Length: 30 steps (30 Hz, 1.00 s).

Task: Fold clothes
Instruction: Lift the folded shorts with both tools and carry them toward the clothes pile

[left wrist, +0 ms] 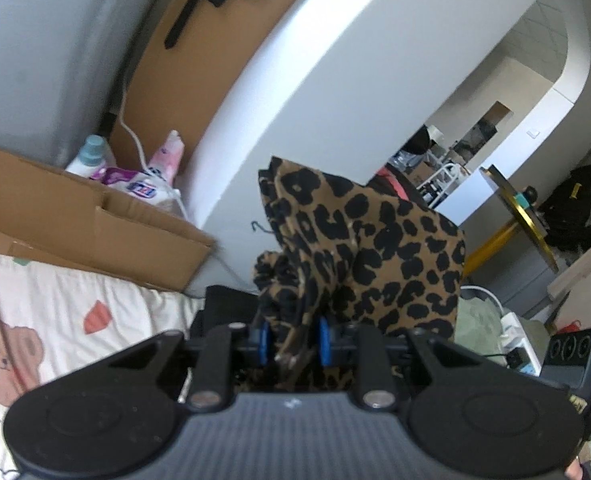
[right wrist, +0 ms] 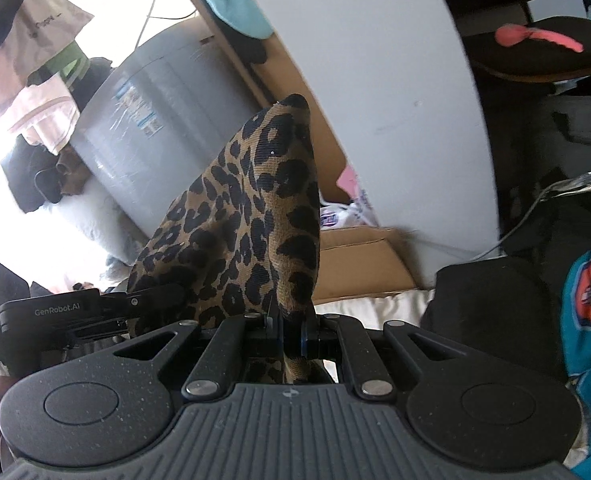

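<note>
- leopard-print garment is up off the bed, bunched and held between both grippers, well above the bear-print sheet.
- my left gripper is clamped on a gathered, ruffled edge of the cloth; the blue pads sit narrow with fabric pinched between them.
- my right gripper is likewise closed tight on another part of the same garment, which rises as a peak in front of its camera.
- in the right view the left gripper's body shows just beside the cloth, so the two grips sit near each other.
- i judge this to be a carry or a mid-fold lift; whether the piece is being spread out or brought together i cannot settle from here.
- any next move needs both grips kept firm and the cloth kept from sagging into a tangle.
- cardboard box beside the bed holds bottles and a printed plastic pack; what lies deeper in it is hidden.
</note>
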Available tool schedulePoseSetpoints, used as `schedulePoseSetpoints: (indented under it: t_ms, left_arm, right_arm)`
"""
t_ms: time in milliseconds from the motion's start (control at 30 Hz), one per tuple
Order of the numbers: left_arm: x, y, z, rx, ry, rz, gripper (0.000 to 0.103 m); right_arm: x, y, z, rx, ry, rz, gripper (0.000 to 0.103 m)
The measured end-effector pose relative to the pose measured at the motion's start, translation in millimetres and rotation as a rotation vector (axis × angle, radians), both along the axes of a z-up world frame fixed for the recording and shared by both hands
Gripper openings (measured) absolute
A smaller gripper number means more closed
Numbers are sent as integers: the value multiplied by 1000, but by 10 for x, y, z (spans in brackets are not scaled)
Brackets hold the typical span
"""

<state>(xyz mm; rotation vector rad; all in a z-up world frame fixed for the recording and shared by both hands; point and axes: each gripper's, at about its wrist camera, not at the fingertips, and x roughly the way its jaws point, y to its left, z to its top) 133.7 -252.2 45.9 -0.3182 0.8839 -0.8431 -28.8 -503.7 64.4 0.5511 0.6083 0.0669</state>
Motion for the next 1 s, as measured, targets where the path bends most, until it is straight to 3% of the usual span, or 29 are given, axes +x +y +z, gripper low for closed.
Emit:
schedulePoseSetpoints:
  t_ms: [200,467,833,1000]
  left_arm:
    - [-47,-238,-131,-21,11,-22,25]
    - [-40,-553,-443,-31,26,-56,25]
    - [-34,-891,-1028,-51,29,-111,24]
    - [-13,-984,-1368,-67,82,-120,24]
  right_arm:
    - [-75,-244,-74,-25,7,-26,6]
    - [-43,-537,-414,-66,38,-54,6]
    - [14,-922,-940,-121,66,-90,6]
    - [75,-1045,-1221,-146,99,-105,6]
